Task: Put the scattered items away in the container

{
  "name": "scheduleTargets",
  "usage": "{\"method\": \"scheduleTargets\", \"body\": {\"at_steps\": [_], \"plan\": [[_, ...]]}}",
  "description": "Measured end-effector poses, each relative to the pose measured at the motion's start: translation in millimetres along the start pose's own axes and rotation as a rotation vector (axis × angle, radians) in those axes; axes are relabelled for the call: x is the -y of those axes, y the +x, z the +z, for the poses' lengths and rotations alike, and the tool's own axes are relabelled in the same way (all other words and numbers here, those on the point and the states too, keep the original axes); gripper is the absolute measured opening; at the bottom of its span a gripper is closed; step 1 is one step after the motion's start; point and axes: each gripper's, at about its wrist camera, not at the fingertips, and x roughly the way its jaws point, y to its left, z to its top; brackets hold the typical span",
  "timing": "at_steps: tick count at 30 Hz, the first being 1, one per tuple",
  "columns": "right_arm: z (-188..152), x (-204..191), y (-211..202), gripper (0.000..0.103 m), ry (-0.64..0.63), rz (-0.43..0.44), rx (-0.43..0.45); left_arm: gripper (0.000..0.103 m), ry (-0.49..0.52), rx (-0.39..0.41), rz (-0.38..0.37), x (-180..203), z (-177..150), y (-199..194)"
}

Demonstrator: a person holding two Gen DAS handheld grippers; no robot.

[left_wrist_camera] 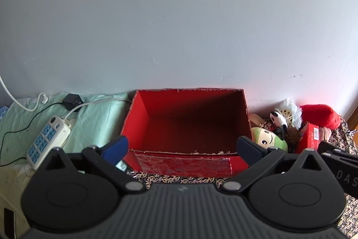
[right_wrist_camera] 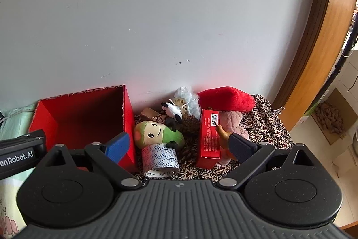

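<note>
Left gripper (left_wrist_camera: pixel 182 146) spread wide, empty, facing red box (left_wrist_camera: pixel 190 127) at 12 o'clock; box empty. Right gripper (right_wrist_camera: pixel 180 147) also spread, nothing held. Green plush (right_wrist_camera: pixel 156 133), tape roll (right_wrist_camera: pixel 160 159), small red carton (right_wrist_camera: pixel 209 138) lay outside box, at its 3 o'clock.

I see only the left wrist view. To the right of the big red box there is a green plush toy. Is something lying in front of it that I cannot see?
Observer: Yes. A roll of printed tape lies on its side just in front of the green plush toy.
Operator: Is the right gripper holding something?
Observer: No. The right gripper is open and empty, facing the tape.
Operator: Is anything beside the small red carton?
Observer: A yellow gourd-shaped object sits at the right side of the small red carton.
</note>
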Motion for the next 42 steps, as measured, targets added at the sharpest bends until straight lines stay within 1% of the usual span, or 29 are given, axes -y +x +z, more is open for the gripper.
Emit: {"method": "scheduleTargets", "body": {"at_steps": [4,6,9,10,11,14,17,20,22,26,30,40,42], "plan": [[5.3,-1.1,0.7,0.097,-0.005,-0.015,-0.016,0.103,-0.009,-0.020,-0.027,-5.3,-9.1,5.4],[3.4,-7.7,-9.0,0.097,-0.019,-0.012,0.025,0.103,-0.014,-0.029,-0.041,-7.9,-13.7,8.2],[6.9,-14.3,-4.2,0.097,-0.024,-0.010,0.005,0.103,-0.021,-0.044,-0.061,-11.9,-20.5,12.3],[5.0,-15.5,-3.0,0.096,-0.022,-0.007,0.010,0.103,-0.018,-0.053,-0.058,-22.3,-20.7,11.7],[4.8,-16.9,-2.7,0.096,-0.020,-0.010,0.015,0.103,-0.017,-0.068,-0.057,-19.2,-18.1,17.9],[4.1,-20.9,-1.6,0.096,-0.012,-0.018,0.028,0.103,-0.033,-0.089,-0.077,-27.8,-19.6,25.5],[3.3,-25.0,-0.3,0.096,-0.006,-0.028,0.041,0.103,-0.014,-0.110,-0.087,-27.5,-22.1,32.1],[1.0,-20.2,7.7,0.096,0.009,-0.037,0.017,0.103,0.030,-0.119,-0.087,-20.8,-22.6,36.7],[-0.4,-14.8,12.3,0.096,0.022,-0.037,0.001,0.103,0.039,-0.124,-0.086,-16.2,-22.8,38.4],[9.4,6.6,21.5,0.096,0.006,-0.035,-0.008,0.103,0.036,-0.125,-0.097,-1.0,-20.2,37.5],[19.3,27.9,30.7,0.096,-0.010,-0.033,-0.016,0.103,0.028,-0.131,-0.084,28.0,-13.5,36.5],[34.2,83.4,55.0,0.095,-0.043,-0.004,-0.052,0.103,-0.013,-0.130,-0.079,106.0,-15.4,32.5],[36.7,94.5,59.9,0.095,-0.049,0.003,-0.059,0.103,-0.011,-0.135,-0.068,113.7,-16.2,33.5]]}}
